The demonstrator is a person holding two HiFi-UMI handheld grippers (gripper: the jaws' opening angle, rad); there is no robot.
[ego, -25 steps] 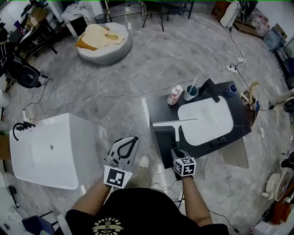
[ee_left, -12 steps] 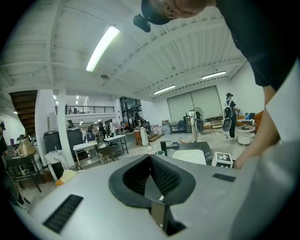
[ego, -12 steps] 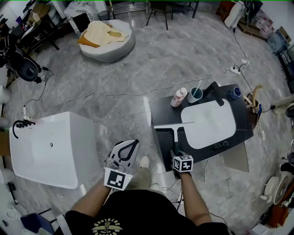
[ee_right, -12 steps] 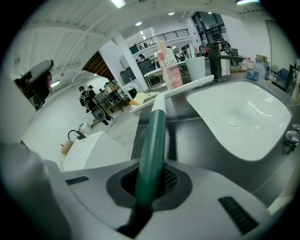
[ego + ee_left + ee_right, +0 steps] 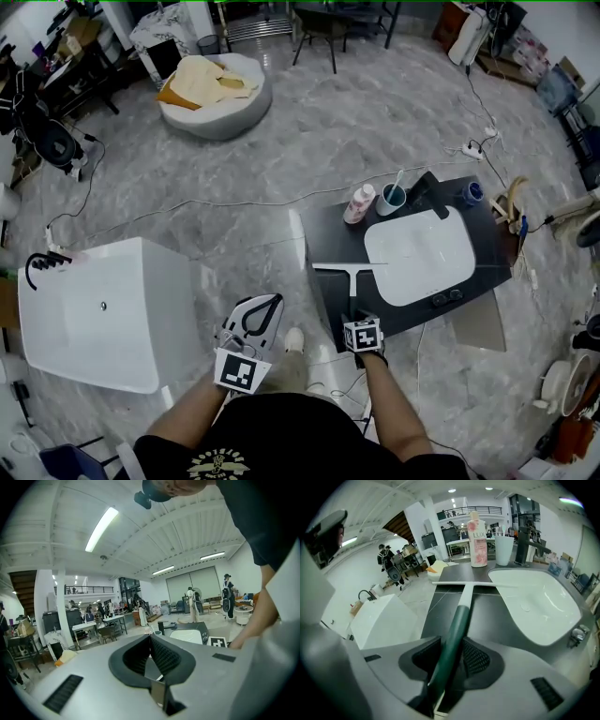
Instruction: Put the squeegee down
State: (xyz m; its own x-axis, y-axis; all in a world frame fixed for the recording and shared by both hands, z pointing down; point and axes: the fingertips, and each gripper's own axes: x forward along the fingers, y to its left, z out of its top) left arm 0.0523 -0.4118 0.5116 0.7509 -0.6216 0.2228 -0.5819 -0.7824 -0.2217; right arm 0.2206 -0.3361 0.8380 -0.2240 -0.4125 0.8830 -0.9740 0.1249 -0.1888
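The squeegee (image 5: 351,269), with a white blade and a dark green handle, lies on the dark counter (image 5: 328,232), its blade crosswise just left of the white basin (image 5: 419,255). In the right gripper view the squeegee's handle (image 5: 459,613) runs back between the jaws of my right gripper (image 5: 452,641). Those jaws are opening, and gaps show beside the handle. In the head view my right gripper (image 5: 359,317) sits at the counter's near edge. My left gripper (image 5: 271,301) hovers over the floor to the left, shut with nothing in it, as the left gripper view (image 5: 150,637) also shows.
A pink bottle (image 5: 356,202), a cup (image 5: 390,197) and a black faucet (image 5: 427,186) stand at the counter's far side. A white tub (image 5: 94,314) sits on the floor at left. Cables cross the marble floor; a round cushion bed (image 5: 216,89) lies far off.
My right gripper has sunk with the squeegee, whose blade now rests on the dark counter left of the basin. Its jaws have parted around the handle. The left gripper has stayed put.
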